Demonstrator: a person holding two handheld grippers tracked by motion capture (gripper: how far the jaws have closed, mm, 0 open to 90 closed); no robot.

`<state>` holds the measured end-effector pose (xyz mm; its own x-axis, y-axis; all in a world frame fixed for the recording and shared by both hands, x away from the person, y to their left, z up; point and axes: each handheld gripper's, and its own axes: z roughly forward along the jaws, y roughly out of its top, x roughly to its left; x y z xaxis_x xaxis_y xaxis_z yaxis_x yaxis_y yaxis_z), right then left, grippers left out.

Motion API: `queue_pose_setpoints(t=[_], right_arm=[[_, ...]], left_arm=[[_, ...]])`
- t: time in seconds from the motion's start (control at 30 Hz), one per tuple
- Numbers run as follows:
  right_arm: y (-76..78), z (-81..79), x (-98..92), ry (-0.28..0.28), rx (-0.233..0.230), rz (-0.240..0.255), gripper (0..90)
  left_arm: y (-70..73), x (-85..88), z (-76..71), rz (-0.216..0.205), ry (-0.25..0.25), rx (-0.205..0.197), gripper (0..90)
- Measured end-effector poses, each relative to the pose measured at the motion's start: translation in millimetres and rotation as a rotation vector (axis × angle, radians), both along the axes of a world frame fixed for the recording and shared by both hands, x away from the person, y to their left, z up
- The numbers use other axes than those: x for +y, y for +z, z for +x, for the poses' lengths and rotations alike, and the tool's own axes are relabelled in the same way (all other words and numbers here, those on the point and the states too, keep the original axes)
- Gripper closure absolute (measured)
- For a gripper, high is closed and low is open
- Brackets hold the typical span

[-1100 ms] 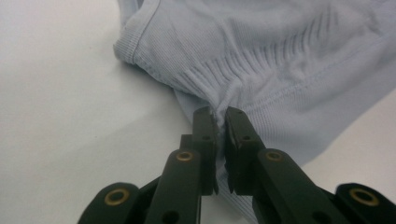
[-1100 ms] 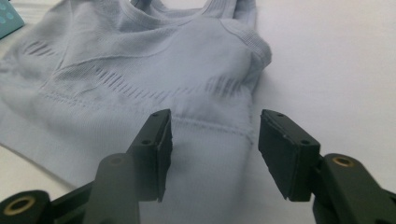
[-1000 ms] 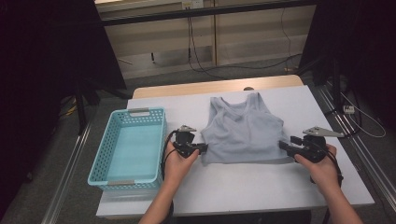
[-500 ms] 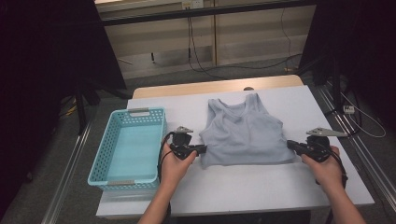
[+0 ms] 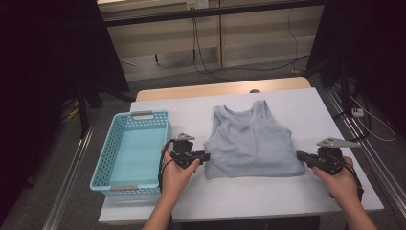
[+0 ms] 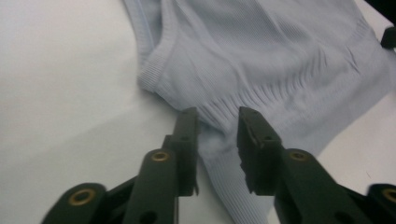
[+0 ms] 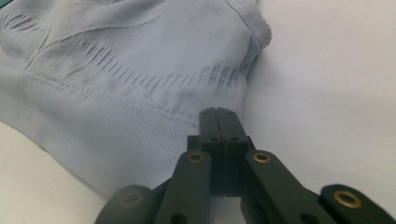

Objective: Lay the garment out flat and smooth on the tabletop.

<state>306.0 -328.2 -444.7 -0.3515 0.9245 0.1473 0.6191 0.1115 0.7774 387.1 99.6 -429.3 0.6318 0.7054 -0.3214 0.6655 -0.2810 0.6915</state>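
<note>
A white table (image 5: 268, 201) bears a pale grey ribbed top (image 5: 251, 143), flat at its middle, a basket (image 5: 143, 122) well left. The left gripper (image 6: 217, 126), just opening, straddles the hem unpressed; the right gripper (image 7: 218, 114) pinches the other hem corner.

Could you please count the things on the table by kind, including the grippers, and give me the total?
Grey crop top: 1
Light blue plastic basket: 1
Black grippers: 2, the left gripper and the right gripper
Total: 4
</note>
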Motion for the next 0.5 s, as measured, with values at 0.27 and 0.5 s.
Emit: queue_pose_setpoints(t=[0.27, 0.5], right_arm=[[-2.2, 1.8, 3.5, 0.000, -0.003, -0.013, 90.0], [-5.5, 3.2, 5.6, 0.011, -0.002, -0.026, 90.0]], left_arm=[[-13.4, -9.4, 22.9, 0.030, 0.051, 0.005, 58.9], [-25.4, -20.8, 36.9, 0.059, 0.060, 0.047, 72.1]])
